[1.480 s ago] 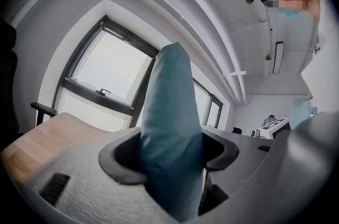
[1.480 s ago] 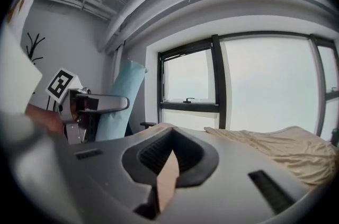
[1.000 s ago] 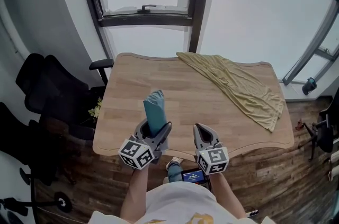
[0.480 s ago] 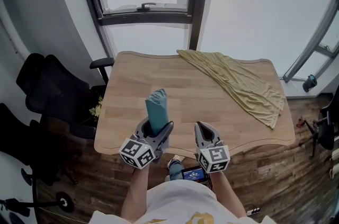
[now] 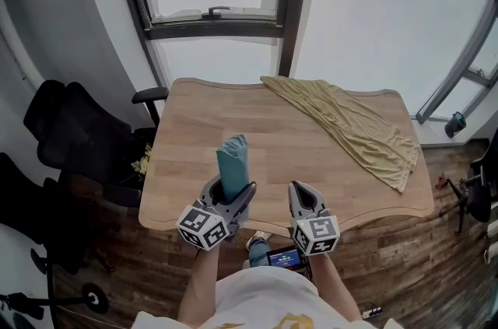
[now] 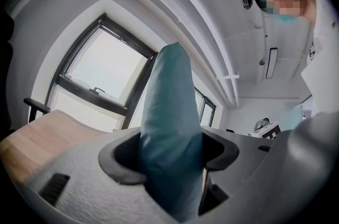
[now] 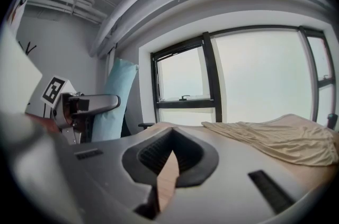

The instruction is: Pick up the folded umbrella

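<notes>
The left and middle of the counter (image 5: 194,125) are bare wood, open from near edge to far edge. A cloth (image 5: 358,125) sprawls over the right side, from the middle of the back edge down toward the right front corner, with a bare strip in front of it. The umbrella (image 5: 233,160) stands upright in the left claw (image 5: 231,194) over the near edge, in the way of any sideways pass from the right claw (image 5: 300,194) near it. Chairs (image 5: 70,133) crowd the floor left of the counter. The window (image 5: 288,1) closes off the back.
</notes>
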`<action>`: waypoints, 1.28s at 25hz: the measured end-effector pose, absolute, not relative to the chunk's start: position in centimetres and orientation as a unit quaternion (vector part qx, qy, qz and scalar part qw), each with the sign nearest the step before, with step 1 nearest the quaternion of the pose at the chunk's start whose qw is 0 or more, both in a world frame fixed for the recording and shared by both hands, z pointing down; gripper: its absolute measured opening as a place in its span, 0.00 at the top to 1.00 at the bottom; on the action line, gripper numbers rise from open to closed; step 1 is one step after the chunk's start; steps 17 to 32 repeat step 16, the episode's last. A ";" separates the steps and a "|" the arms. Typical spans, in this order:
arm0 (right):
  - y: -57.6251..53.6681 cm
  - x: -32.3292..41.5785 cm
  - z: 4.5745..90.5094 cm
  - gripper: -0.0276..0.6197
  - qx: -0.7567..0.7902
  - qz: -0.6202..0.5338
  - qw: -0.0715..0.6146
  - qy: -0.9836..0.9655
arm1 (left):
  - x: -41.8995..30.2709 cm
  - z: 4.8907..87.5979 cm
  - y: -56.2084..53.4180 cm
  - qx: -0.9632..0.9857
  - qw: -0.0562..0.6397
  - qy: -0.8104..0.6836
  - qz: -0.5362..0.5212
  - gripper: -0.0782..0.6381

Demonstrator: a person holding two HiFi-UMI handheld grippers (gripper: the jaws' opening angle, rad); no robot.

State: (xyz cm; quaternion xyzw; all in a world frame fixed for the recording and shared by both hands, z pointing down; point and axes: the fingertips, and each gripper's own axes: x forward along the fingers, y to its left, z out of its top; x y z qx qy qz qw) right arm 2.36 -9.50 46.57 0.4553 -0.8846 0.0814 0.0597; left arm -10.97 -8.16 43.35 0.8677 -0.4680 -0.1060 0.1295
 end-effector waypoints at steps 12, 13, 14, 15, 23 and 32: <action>-10.1 2.5 47.5 0.94 0.458 0.097 0.060 -0.882 | -11.6 44.4 -8.3 0.863 0.140 -0.474 -0.100 0.47; -10.1 2.4 47.6 0.94 0.457 0.097 0.060 -0.882 | -11.7 44.5 -8.3 0.862 0.142 -0.475 -0.101 0.47; -10.1 2.4 47.6 0.94 0.456 0.097 0.060 -0.883 | -11.8 44.6 -8.4 0.862 0.144 -0.476 -0.101 0.47; -10.2 2.4 47.7 0.94 0.456 0.096 0.061 -0.883 | -11.8 44.7 -8.5 0.861 0.145 -0.477 -0.101 0.47; -10.2 2.4 47.7 0.94 0.455 0.096 0.061 -0.883 | -11.9 44.8 -8.6 0.861 0.147 -0.477 -0.101 0.47; -10.2 2.4 47.7 0.94 0.455 0.096 0.061 -0.883 | -11.9 44.8 -8.6 0.861 0.147 -0.477 -0.101 0.47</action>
